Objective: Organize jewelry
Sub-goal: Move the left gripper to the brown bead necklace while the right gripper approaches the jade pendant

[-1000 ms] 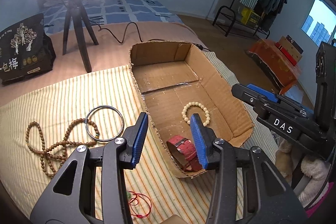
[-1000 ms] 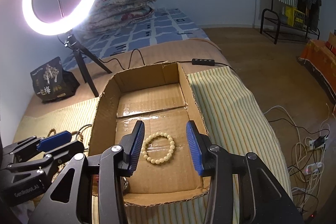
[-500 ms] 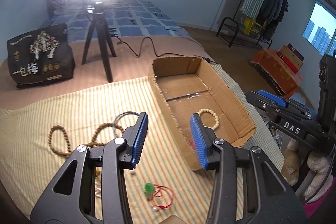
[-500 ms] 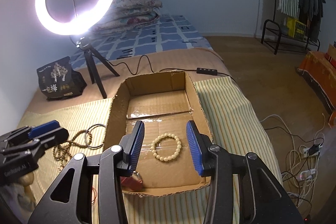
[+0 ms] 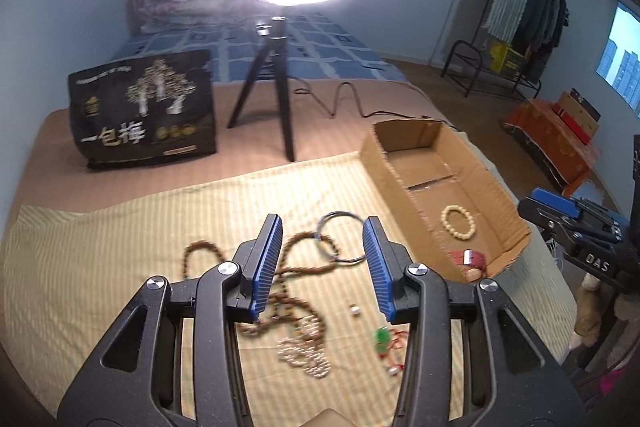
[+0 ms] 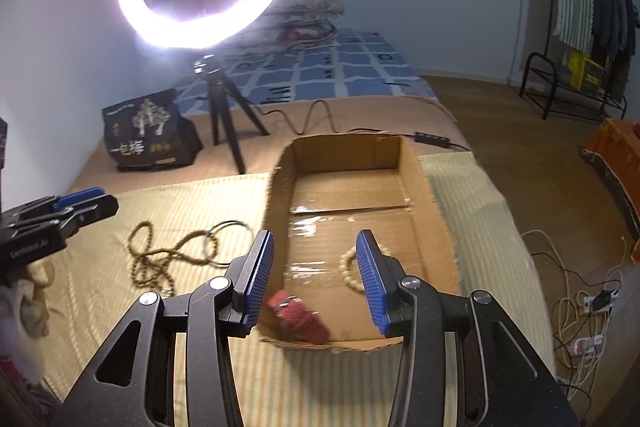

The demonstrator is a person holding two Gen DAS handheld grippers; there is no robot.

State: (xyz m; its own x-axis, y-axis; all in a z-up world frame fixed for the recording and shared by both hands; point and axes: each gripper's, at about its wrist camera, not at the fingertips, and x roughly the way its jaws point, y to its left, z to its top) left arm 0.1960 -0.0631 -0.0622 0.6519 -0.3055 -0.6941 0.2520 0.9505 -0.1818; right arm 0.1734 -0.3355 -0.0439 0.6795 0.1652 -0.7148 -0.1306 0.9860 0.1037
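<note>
An open cardboard box (image 5: pixel 492 183) (image 6: pixel 440 227) lies on the striped cloth. It holds a cream bead bracelet (image 5: pixel 458 221) (image 6: pixel 347 269) and a red band (image 5: pixel 468 261) (image 6: pixel 298 317). My left gripper (image 5: pixel 322 263) is open and empty above the loose jewelry left of the box: a brown bead necklace (image 5: pixel 304 269) (image 6: pixel 160 255), a metal bangle (image 5: pixel 340 237) (image 6: pixel 224 241), a pale bead string (image 5: pixel 304 355) and a green pendant on red cord (image 5: pixel 384 341). My right gripper (image 6: pixel 314 279) is open and empty over the box's near end.
A ring light on a tripod (image 5: pixel 276 75) (image 6: pixel 224 107) and a black bag (image 5: pixel 144 111) (image 6: pixel 148 131) stand behind the cloth. A cable (image 5: pixel 344 99) runs behind the box. The bed edge and floor cables (image 6: pixel 580 307) lie to the right.
My left gripper has swung left from over the box to above the loose jewelry on the cloth. My right gripper has drawn back and risen a little. Both stay open.
</note>
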